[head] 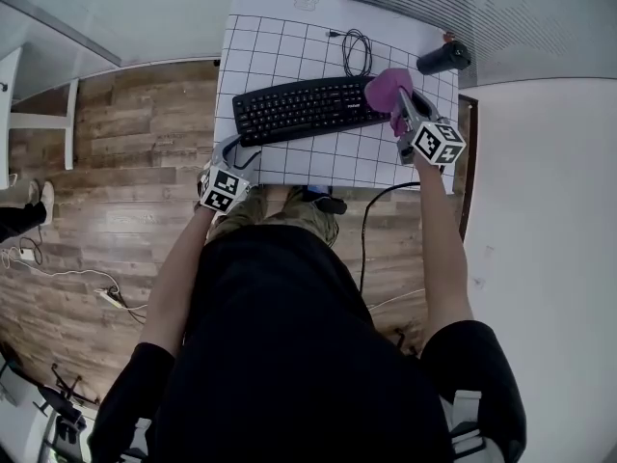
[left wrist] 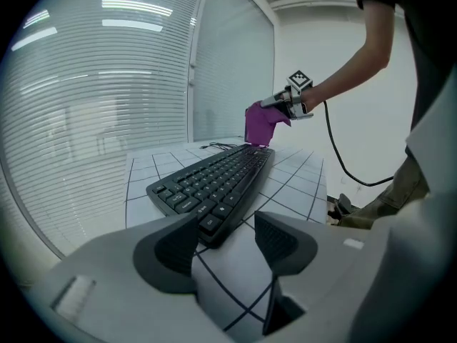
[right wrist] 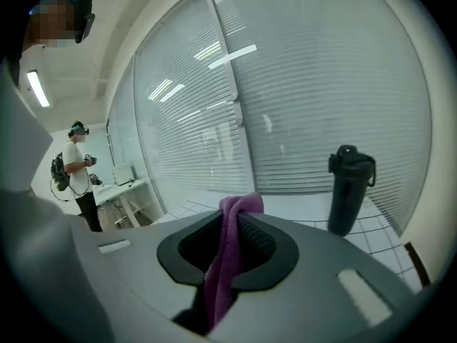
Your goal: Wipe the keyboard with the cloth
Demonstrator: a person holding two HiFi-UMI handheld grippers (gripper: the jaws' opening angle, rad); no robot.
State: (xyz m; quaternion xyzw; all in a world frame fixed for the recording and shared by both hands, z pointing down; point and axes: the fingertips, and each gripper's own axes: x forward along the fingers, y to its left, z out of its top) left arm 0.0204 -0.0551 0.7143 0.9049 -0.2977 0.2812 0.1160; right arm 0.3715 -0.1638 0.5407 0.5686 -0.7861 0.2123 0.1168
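Observation:
A black keyboard (head: 297,107) lies across the white gridded table (head: 289,162); in the left gripper view the keyboard (left wrist: 214,181) runs away from the jaws. A purple cloth (head: 388,92) hangs over the keyboard's right end, pinched in my right gripper (head: 403,104). In the right gripper view the cloth (right wrist: 227,259) is clamped between the shut jaws of the right gripper (right wrist: 228,245) and rises above them. My left gripper (head: 234,154) rests at the table's front left, open, just short of the keyboard's near corner; the left gripper (left wrist: 225,238) has nothing between its jaws.
A black bottle (head: 443,58) stands at the table's far right corner, also tall in the right gripper view as the bottle (right wrist: 350,188). The keyboard's coiled cable (head: 357,51) lies behind it. A person (right wrist: 75,170) stands far off to the left by a desk.

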